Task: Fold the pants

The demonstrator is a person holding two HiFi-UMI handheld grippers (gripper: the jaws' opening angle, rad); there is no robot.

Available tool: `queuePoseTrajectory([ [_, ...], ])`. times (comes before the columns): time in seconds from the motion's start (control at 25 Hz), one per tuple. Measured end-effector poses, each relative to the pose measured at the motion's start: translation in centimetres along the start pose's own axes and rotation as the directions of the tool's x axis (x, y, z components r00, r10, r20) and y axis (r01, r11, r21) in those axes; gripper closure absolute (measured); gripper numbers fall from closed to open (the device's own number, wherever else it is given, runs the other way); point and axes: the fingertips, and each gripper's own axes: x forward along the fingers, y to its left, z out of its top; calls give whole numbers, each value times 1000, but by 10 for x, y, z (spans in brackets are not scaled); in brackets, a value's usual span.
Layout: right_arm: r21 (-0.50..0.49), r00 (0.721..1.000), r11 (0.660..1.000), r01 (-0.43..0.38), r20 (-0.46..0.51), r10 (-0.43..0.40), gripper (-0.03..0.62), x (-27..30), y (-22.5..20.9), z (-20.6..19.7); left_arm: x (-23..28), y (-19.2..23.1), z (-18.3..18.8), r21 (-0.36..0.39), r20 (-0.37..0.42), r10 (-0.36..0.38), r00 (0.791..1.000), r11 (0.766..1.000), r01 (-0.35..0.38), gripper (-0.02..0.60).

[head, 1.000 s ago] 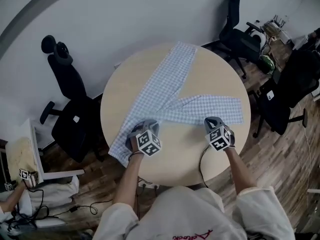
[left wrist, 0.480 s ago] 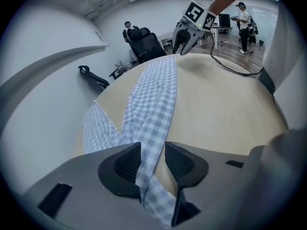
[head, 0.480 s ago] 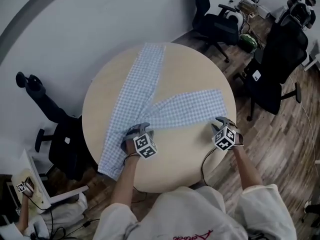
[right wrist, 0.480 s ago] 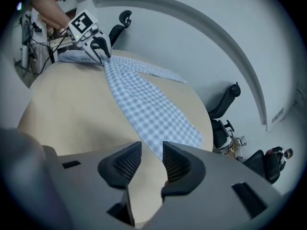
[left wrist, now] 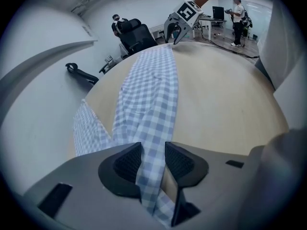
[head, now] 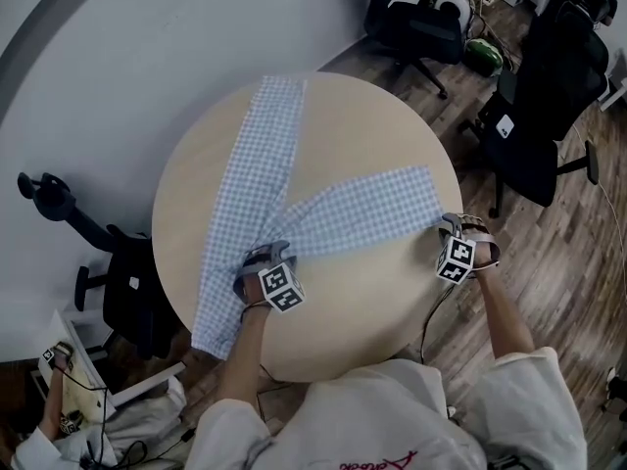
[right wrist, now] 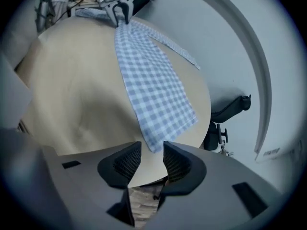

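An office room seen from above, with a white wall [head: 147, 47] to the left and a dark wood-plank floor [head: 558, 262] to the right; black office chairs [head: 421, 27] stand around the far and right sides, and one more sits at the left.

In the middle is a round, pale wood worktop [head: 382, 116]; spread flat on it are blue-and-white checked pants [head: 257, 164], laid out like a lopsided letter Y.

The pants' long axis runs from the near-left rim of the worktop to its far rim; the waist end hangs over the near-left rim, and one leg points straight away, its hem reaching the far rim. The other leg forks off near the middle and points right, its hem lying just inside the right rim.

The left hand-held gripper [head: 259, 257] points steeply down at the fork of the legs; its jaws stand partly apart, with a raised fold of the checked cloth running between them, not pinched.

The right hand-held gripper [head: 450, 227] points down at the right rim; its jaws are opening and hold nothing, and the near corner of the right leg's hem lies just ahead of their tips.
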Motion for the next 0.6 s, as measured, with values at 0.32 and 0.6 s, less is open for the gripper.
queuePoseTrajectory([
  [0.32,-156,1000,987,-29,-8,28,475,19,-5,-1,8,7,-2,6,-26,1,1000,1000,-1,434],
  [0.6,-146,1000,989,-27,11,29,559,19,-15,5,11,11,-3,-18,-29,4,1000,1000,-4,541],
])
